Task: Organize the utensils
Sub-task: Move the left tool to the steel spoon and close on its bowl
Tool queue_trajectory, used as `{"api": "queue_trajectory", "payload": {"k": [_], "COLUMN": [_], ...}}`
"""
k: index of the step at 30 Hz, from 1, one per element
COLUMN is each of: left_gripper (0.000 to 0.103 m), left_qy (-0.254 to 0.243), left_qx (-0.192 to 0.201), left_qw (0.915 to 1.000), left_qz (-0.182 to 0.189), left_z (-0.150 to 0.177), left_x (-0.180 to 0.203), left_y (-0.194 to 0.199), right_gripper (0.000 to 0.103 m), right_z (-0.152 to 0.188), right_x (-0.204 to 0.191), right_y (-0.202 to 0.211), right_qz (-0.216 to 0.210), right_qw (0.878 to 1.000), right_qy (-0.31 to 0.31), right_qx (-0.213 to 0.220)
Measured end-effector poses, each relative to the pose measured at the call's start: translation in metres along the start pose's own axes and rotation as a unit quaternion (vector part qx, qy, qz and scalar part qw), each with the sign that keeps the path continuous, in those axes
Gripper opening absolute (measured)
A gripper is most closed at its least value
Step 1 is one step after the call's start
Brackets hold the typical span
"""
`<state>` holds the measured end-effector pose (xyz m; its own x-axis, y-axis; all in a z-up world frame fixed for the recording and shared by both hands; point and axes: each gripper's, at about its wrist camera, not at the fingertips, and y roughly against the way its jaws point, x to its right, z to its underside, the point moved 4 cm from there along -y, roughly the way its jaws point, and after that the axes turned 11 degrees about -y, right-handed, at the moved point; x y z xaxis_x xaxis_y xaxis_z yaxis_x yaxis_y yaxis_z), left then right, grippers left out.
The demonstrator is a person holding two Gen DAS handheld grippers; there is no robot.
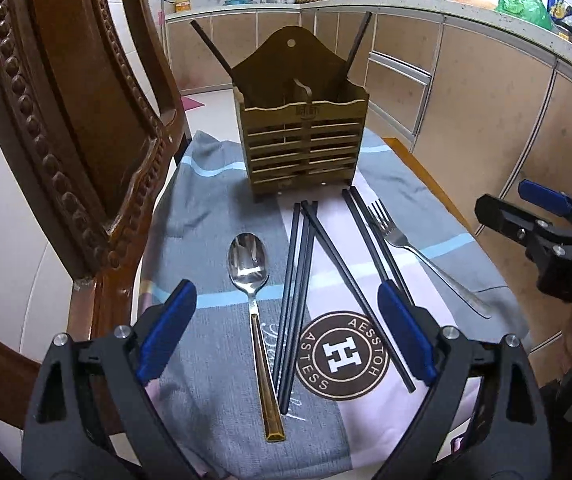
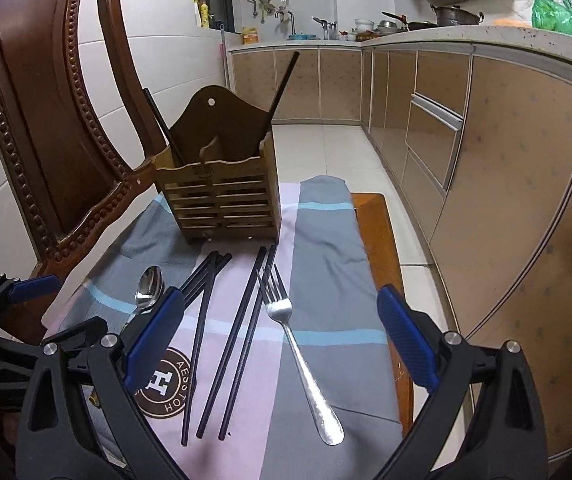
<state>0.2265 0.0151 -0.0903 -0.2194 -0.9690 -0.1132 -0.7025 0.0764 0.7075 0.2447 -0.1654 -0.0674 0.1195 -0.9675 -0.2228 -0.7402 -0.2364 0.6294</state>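
A slatted wooden utensil holder (image 1: 302, 140) (image 2: 222, 200) stands at the far end of a cloth-covered stool, with one black chopstick leaning out of each side. On the cloth lie a steel spoon (image 1: 252, 280) (image 2: 148, 290) with a gold handle, several black chopsticks (image 1: 298, 288) (image 2: 242, 328) and a steel fork (image 1: 418, 256) (image 2: 298, 344). My left gripper (image 1: 286, 332) hovers open over the spoon handle and chopsticks, touching nothing. My right gripper (image 2: 278, 340) (image 1: 526, 216) is open above the fork and chopsticks, empty.
A carved wooden chair back (image 1: 66, 128) (image 2: 46, 128) rises close on the left. The grey, pink and blue cloth (image 1: 214, 360) (image 2: 326, 260) drapes over the stool edges. Kitchen cabinets (image 1: 486, 120) (image 2: 506, 200) and tiled floor lie to the right and beyond.
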Motion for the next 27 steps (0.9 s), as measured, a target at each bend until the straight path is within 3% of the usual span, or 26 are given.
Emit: {"api": "queue_trajectory", "payload": {"k": [13, 20, 27], "left_gripper": [0.090, 0.062, 0.044], "left_qy": [0.020, 0.019, 0.038], "left_qx": [-0.015, -0.071, -0.104], "left_qw": [0.9997, 0.9973, 0.9937], "left_qz": [-0.003, 0.001, 0.018], "left_z": [0.000, -0.008, -0.012], "left_x": [-0.017, -0.035, -0.052], "left_y": [-0.012, -0.069, -0.116], "right_gripper": [0.095, 0.095, 0.095], "right_z": [-0.002, -0.001, -0.001], "right_x": [0.003, -0.004, -0.007], "right_y": [-0.002, -0.007, -0.012], "right_qz": [-0.001, -0.010, -0.016], "right_qw": [1.000, 1.000, 1.000], "right_qy": [-0.004, 0.000, -0.001], "right_qx": [-0.004, -0.013, -0.021]}}
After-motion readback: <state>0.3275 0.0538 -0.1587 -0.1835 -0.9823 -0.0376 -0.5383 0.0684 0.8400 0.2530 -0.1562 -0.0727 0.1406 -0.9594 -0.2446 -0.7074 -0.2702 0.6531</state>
